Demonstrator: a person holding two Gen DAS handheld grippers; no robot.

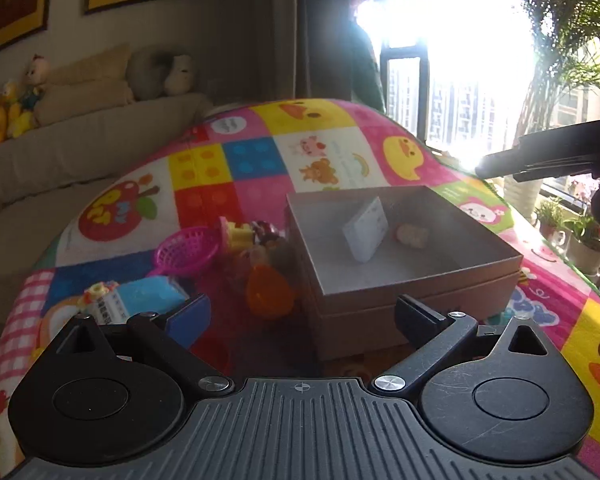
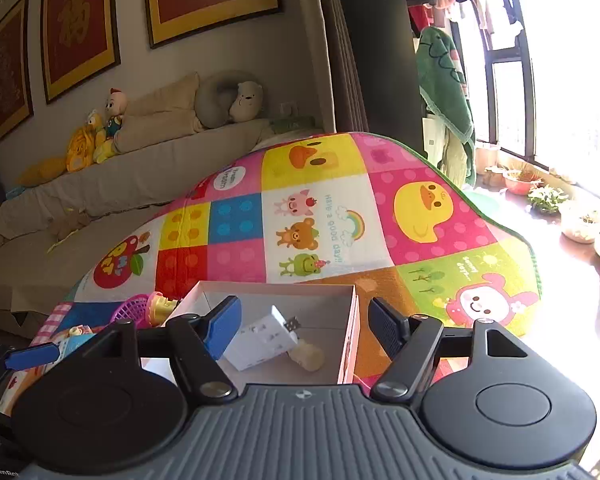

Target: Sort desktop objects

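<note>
Window [image 1: 460, 60]: blown out by glare in the left wrist view, panes unreadable.
Right gripper [image 1: 540, 156]: only one dark finger shows, the rest cut off by the frame's right edge.
Toy pile [image 1: 256, 240]: blurred beside the box [image 1: 420, 280]; single pieces indistinguishable.
Beige lump [image 2: 308, 356]: identity unclear.
Carton [image 1: 112, 304]: print unreadable.

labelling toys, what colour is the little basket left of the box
Magenta pink basket, clearest in the left wrist view.
</note>
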